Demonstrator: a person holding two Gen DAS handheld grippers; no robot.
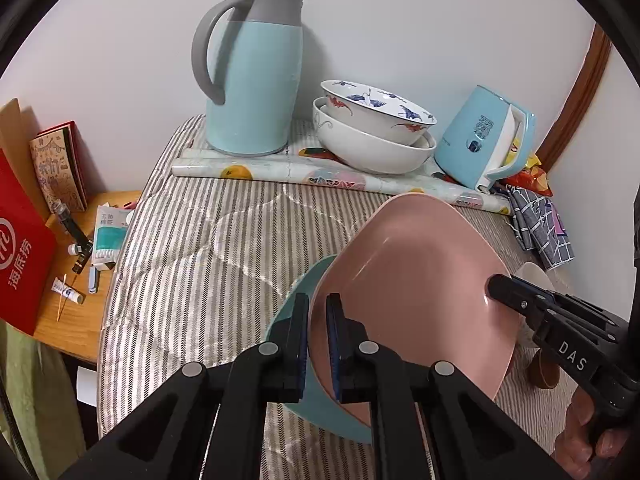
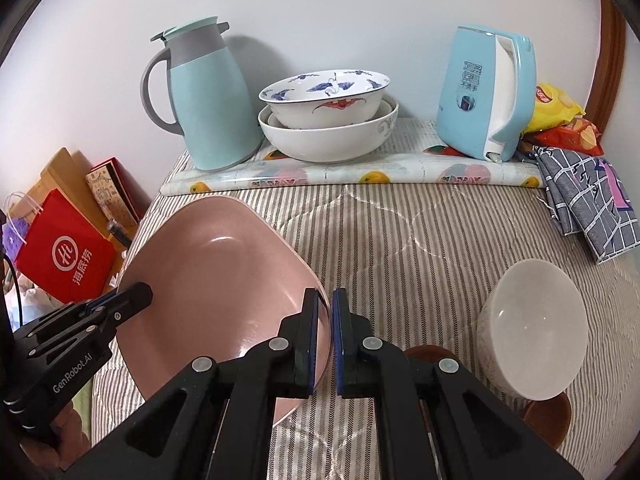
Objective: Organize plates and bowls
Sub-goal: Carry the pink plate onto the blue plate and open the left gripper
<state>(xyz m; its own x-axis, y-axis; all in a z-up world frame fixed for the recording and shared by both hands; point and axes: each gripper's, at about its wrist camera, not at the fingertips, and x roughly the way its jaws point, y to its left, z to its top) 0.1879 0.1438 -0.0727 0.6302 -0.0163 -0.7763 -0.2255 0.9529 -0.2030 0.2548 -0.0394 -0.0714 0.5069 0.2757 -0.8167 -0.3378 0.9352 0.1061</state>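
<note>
At the far left, a red paper bag (image 2: 66, 258) stands beside a small wooden side table (image 1: 86, 280) with little tubes on it. The striped cloth (image 1: 208, 248) covers the main table. At its back, on a rolled plastic sheet (image 2: 352, 176), a light blue thermos jug (image 1: 254, 80) stands upright near the wall. Just beside it sit 2 nested bowls: a patterned bowl (image 2: 324, 94) inside a bigger white bowl (image 2: 328, 140). Further right is a light blue electric kettle (image 2: 486, 92), then snack bags (image 2: 560, 116) and a folded checked cloth (image 2: 588, 200).

In the front, the pink plate (image 1: 420, 280) is held tilted above the cloth by both grippers. The left gripper (image 1: 318, 344) is clenched on its left rim, and a teal plate (image 1: 288, 312) lies just under the pink one. The right gripper (image 2: 326, 340) is clamped on the opposite rim. To the right of it, a small white bowl (image 2: 532, 328) lies tilted on something brown.
</note>
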